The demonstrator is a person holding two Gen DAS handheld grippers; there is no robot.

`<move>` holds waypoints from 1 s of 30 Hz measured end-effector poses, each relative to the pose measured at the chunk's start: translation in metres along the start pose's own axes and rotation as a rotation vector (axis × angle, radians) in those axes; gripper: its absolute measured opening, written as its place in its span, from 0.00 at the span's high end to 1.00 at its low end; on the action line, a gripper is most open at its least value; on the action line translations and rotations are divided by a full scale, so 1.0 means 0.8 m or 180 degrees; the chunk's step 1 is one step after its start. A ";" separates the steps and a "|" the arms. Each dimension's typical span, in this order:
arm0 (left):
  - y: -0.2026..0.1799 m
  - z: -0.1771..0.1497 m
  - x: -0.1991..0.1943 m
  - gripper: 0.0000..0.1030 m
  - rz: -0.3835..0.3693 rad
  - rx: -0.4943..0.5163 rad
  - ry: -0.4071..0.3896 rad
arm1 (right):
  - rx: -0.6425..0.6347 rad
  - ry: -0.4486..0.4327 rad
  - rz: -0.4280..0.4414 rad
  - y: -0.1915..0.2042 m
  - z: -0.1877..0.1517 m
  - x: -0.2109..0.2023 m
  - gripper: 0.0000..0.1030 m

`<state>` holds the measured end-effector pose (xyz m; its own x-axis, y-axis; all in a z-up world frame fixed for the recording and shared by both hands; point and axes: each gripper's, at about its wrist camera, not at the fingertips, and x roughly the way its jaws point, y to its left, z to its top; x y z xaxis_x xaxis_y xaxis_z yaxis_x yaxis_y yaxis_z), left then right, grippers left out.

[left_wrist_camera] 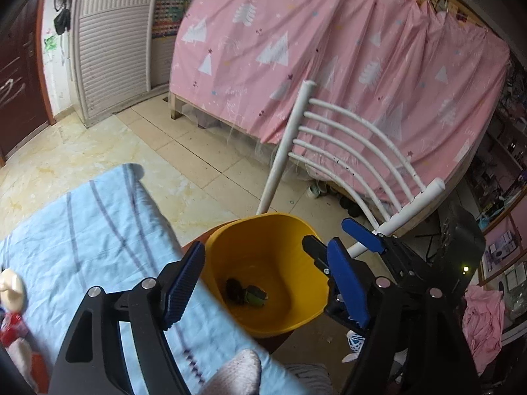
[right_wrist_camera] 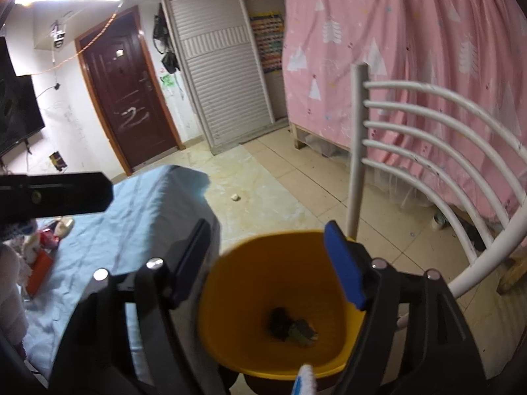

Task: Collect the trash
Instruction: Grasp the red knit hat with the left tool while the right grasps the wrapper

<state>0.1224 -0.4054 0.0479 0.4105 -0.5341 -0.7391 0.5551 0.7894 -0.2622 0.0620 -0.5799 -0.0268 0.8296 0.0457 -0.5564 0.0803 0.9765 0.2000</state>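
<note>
Bin: yellow bin (left_wrist_camera: 263, 276) beside blue-striped table cloth (left_wrist_camera: 98, 230), dark trash scraps (left_wrist_camera: 245, 291) on its bottom | left gripper (left_wrist_camera: 266, 283) spread wide above bin, holding nothing | right gripper (right_wrist_camera: 270, 273) likewise wide, empty, over bin mouth | white chair (left_wrist_camera: 346, 151) behind bin
</note>
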 end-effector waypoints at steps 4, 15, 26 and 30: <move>0.017 -0.009 -0.042 0.33 0.0059 -0.0069 -0.0102 | -0.0080 -0.0027 0.0132 0.031 0.007 -0.007 0.27; 0.093 -0.050 -0.170 0.23 0.0402 -0.0287 -0.0553 | -0.0430 -0.0049 0.0470 0.141 0.020 -0.013 0.19; 0.179 -0.102 -0.262 0.22 0.0740 -0.0578 -0.0857 | -0.0807 -0.0059 0.0767 0.244 0.013 -0.023 0.18; 0.220 -0.122 -0.282 0.22 0.0914 -0.0699 -0.0884 | -0.0944 -0.0048 0.0855 0.276 0.011 -0.024 0.17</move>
<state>0.0566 -0.1167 0.1081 0.7205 -0.3213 -0.6145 0.2360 0.9469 -0.2184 0.0689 -0.3674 0.0349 0.8075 0.3068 -0.5038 -0.3018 0.9487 0.0940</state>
